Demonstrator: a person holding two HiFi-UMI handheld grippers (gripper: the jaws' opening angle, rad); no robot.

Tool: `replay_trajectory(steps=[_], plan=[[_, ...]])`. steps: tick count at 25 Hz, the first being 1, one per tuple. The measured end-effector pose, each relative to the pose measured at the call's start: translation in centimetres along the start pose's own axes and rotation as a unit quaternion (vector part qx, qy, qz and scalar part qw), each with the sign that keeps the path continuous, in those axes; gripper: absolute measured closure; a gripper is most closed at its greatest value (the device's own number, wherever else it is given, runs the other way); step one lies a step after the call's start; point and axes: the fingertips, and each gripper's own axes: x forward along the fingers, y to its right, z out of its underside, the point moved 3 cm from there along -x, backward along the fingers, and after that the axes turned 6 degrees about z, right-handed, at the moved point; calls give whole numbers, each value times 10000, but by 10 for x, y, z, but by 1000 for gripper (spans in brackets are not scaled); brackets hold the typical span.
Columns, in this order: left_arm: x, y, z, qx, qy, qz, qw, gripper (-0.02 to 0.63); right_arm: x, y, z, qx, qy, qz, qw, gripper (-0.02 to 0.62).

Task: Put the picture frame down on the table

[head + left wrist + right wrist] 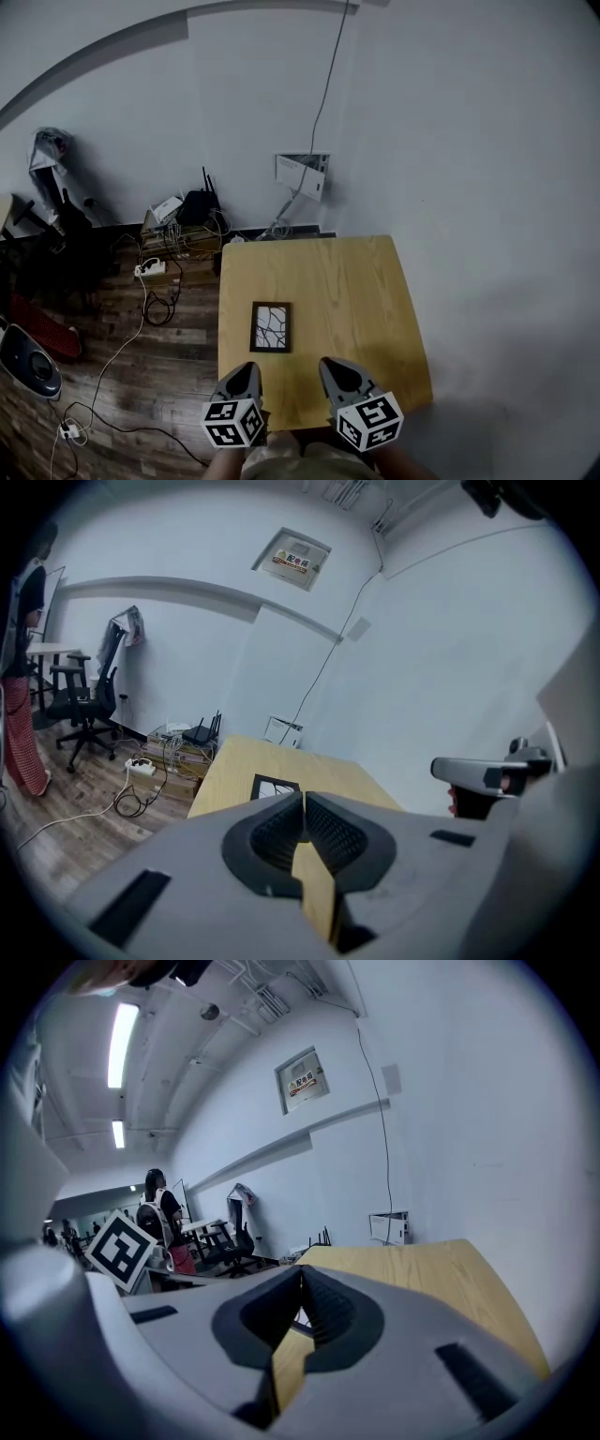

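The picture frame (271, 327) lies flat on the wooden desk (361, 291). The left gripper (244, 373) and right gripper (334, 369) hover near it, fingers pressed together and empty. Placing seems done, so the next move is probably just backing away.

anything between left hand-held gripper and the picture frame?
No. In the head view only a bare strip of table lies between the left hand-held gripper and the picture frame, which lies flat.

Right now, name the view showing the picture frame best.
Head view: the picture frame lies flat on the table, whole from above. Left gripper view shows only its far edge; right gripper view barely a sliver.
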Motion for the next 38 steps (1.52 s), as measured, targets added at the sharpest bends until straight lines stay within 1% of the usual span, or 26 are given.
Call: replay_trajectory(steps=[4, 12, 17, 26, 31, 38], plan=[[-20, 15, 10, -125, 56, -95, 9999, 597, -21, -3, -2, -54, 47, -210, 9998, 597], [-49, 48, 16, -79, 246, -156, 9995, 597, -52, -7, 5, -92, 161, -476, 9987, 597], [-65, 63, 23, -80, 354, -185, 9992, 597, -72, -13, 7, -28, 253, -617, 9978, 597], [-83, 79, 40, -189, 379, -222, 9989, 597, -96, -11, 11, -24, 324, -679, 9972, 597], [-87, 82, 42, -206, 439, -200, 9986, 597, -104, -10, 13, -56, 373, -645, 9972, 597], [-89, 82, 40, -288, 467, -183, 9983, 597, -105, -16, 10, -140, 433, -722, 9964, 597]])
